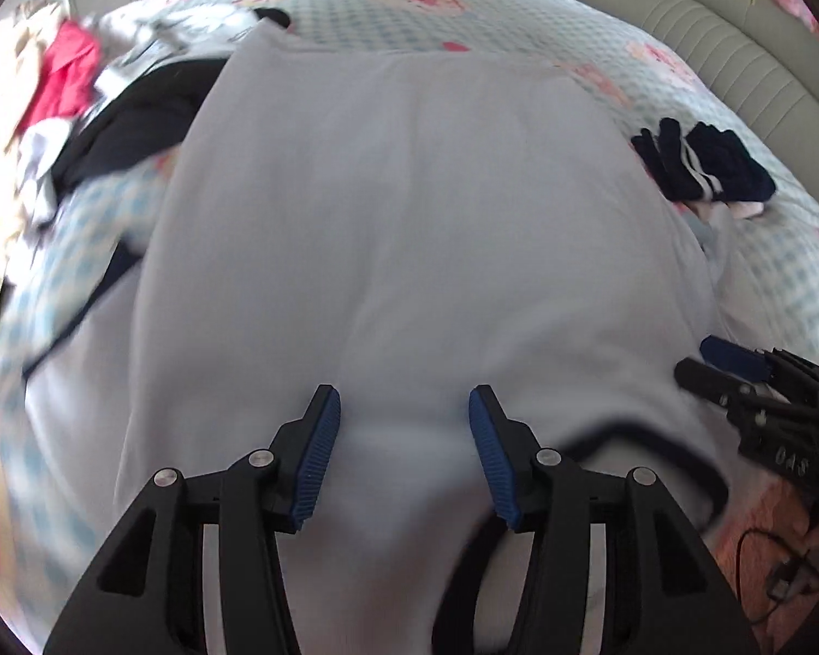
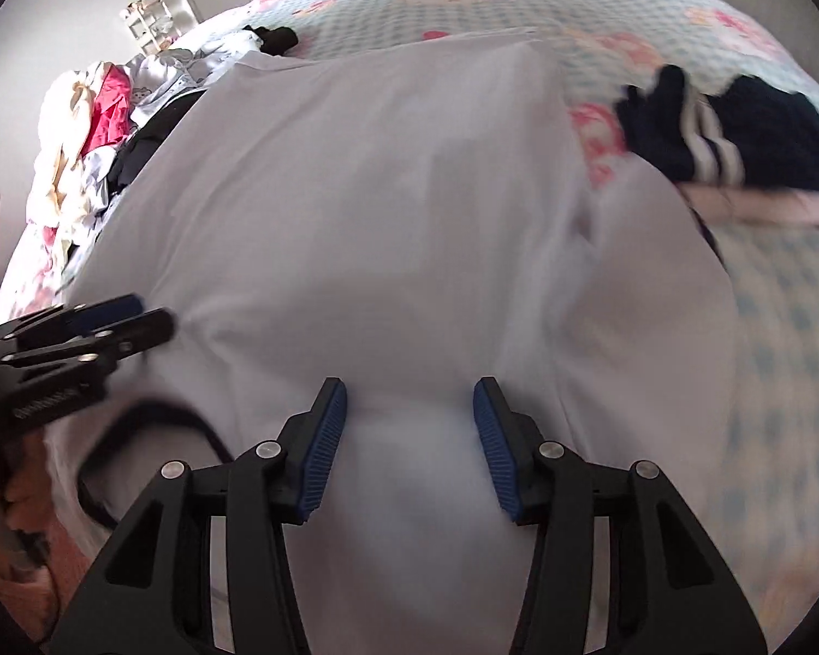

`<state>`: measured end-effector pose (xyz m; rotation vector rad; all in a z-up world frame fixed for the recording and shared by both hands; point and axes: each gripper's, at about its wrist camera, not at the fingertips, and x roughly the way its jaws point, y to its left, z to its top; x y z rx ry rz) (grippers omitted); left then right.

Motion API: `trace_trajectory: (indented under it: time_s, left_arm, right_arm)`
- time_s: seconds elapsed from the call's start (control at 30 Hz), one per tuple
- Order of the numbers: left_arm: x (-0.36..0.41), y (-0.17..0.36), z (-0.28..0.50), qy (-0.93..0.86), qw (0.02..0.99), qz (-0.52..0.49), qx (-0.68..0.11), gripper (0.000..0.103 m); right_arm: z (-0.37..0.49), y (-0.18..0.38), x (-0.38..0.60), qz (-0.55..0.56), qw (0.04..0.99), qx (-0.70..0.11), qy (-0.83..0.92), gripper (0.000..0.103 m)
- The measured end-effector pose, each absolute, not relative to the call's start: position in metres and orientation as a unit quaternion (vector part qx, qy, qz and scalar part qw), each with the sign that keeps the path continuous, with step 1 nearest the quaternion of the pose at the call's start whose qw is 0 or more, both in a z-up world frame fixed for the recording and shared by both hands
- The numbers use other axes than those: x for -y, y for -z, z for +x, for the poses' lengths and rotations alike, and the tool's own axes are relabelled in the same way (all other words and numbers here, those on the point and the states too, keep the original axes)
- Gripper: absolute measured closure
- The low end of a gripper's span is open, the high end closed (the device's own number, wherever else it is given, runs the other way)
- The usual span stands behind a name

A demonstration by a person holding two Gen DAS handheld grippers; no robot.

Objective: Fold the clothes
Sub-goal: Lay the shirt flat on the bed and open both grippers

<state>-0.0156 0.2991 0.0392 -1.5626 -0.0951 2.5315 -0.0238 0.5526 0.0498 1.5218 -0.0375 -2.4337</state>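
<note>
I have both tools, left tool (image 1: 404, 456) and right tool (image 2: 409, 447), apparently pinching bunched white garment (image 1: 409, 207) at lower centre, mid-fold; next carry it across the bed (image 1: 409, 5).

Shirt (image 1: 409, 229) spread on bed (image 1: 464, 5), filling its near middle. Clothes pile (image 1: 54, 125) left of shirt, at bed's left edge. Folded garment (image 1: 710, 164) on bed, right of shirt. Headboard (image 1: 710, 43) behind at far right. Both views: bunched shirt cloth between jaws.
</note>
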Motion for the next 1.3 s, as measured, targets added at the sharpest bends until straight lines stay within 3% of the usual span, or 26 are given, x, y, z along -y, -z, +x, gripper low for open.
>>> trace_trajectory:
  time_s: [0.23,0.4,0.7,0.87,1.13,1.3]
  left_arm:
    - [-0.278,-0.039,0.039,-0.874,0.074,-0.474,0.08,0.052]
    - [-0.263,-0.025,0.055,-0.854,0.072,-0.51,0.074,0.051]
    - [-0.23,-0.052,0.065,-0.879,0.092,-0.436,0.167,0.052]
    - [-0.246,-0.014,0.043,-0.843,0.022,-0.531,0.083,0.056]
    - [-0.23,-0.034,0.074,-0.86,0.067,-0.494,0.109,0.055]
    - [-0.25,-0.035,0.057,-0.861,0.072,-0.496,0.084,0.053]
  right_arm:
    - [0.031,-0.077,-0.55,0.472,0.134,0.012,0.871,0.052]
    - [0.038,-0.042,-0.527,0.512,0.117,-0.053,0.849,0.052]
    - [0.062,-0.063,-0.56,0.466,0.162,0.027,0.869,0.052]
    - [0.048,-0.04,-0.559,0.511,0.118,0.002,0.851,0.051]
    - [0.07,-0.042,-0.572,0.514,0.13,0.03,0.848,0.052]
    - [0.071,-0.062,-0.584,0.473,0.119,0.064,0.87,0.052]
